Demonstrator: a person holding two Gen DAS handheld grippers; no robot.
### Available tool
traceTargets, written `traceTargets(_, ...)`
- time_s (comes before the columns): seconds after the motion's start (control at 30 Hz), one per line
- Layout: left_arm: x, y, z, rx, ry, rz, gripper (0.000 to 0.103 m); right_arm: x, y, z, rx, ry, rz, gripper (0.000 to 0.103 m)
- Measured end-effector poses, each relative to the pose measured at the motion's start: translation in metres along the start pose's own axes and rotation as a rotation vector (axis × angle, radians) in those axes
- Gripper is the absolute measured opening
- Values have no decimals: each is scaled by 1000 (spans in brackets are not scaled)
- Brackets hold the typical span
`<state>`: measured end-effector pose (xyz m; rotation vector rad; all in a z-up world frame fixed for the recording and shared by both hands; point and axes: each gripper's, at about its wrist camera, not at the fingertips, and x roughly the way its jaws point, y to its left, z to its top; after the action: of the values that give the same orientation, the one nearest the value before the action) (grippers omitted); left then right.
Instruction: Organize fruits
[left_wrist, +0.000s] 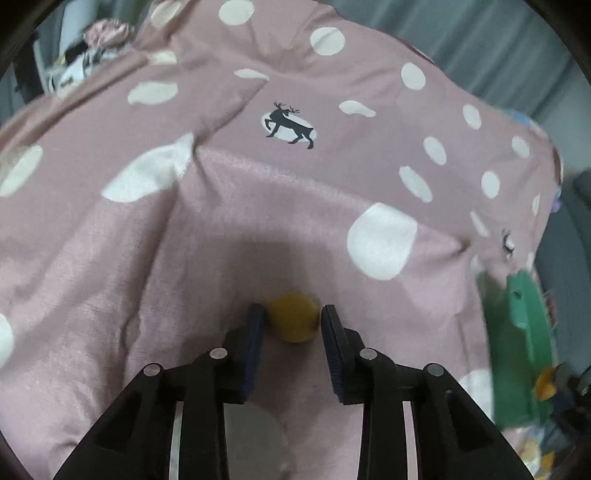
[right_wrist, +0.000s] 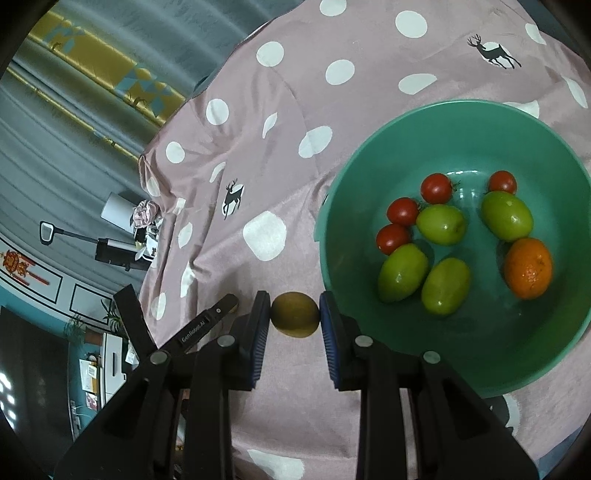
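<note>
In the left wrist view a small round yellow fruit (left_wrist: 293, 317) sits between the tips of my left gripper (left_wrist: 293, 314), just above the pink dotted cloth (left_wrist: 258, 206). Both blue pads touch it. In the right wrist view my right gripper (right_wrist: 294, 314) is shut on a brownish-green oval fruit (right_wrist: 295, 314), held left of the green bowl (right_wrist: 480, 369). The bowl holds several red tomatoes (right_wrist: 402, 211), several green fruits (right_wrist: 441, 224) and one orange (right_wrist: 529, 272). The left gripper's black arm (right_wrist: 199, 328) shows at the lower left.
The green bowl's rim (left_wrist: 524, 314) appears blurred at the right edge of the left wrist view. The pink cloth (right_wrist: 295, 129) is wrinkled and drops off at its far left edge. Beyond it are grey curtains (right_wrist: 74, 147) and clutter (right_wrist: 144, 221).
</note>
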<state>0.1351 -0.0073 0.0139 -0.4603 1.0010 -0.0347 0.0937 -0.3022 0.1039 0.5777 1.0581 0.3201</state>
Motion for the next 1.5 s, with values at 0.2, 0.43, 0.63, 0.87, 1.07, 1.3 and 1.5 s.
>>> traceTargets(0.2, 1, -10, -3, 30, 5, -33, 29, 4, -3, 0, 10, 12, 4, 28)
traceTargets(0.43, -25, -34, -6, 74, -62, -51, 29, -19, -10, 0, 10, -45, 3, 28)
traceTargets(0.63, -68, -127, -36, 311, -140, -233, 29, -49, -40, -2, 76, -109, -124, 28)
traceTargets(0.87, -49, -211, -69, 474, -95, -315, 29, -75, -70, 0, 137, -163, -254, 29)
traceTargets(1.07, -24, -235, -80, 462, -66, -161, 49, -96, -86, 5, 175, -150, -293, 40)
traceTargets(1.3, -54, -243, -104, 564, -97, -106, 102, -118, -69, -4, 128, -175, -388, 72)
traceTargets(1.5, -48, -244, -117, 611, -34, -42, 102, -121, -72, -9, 126, -135, -455, 77)
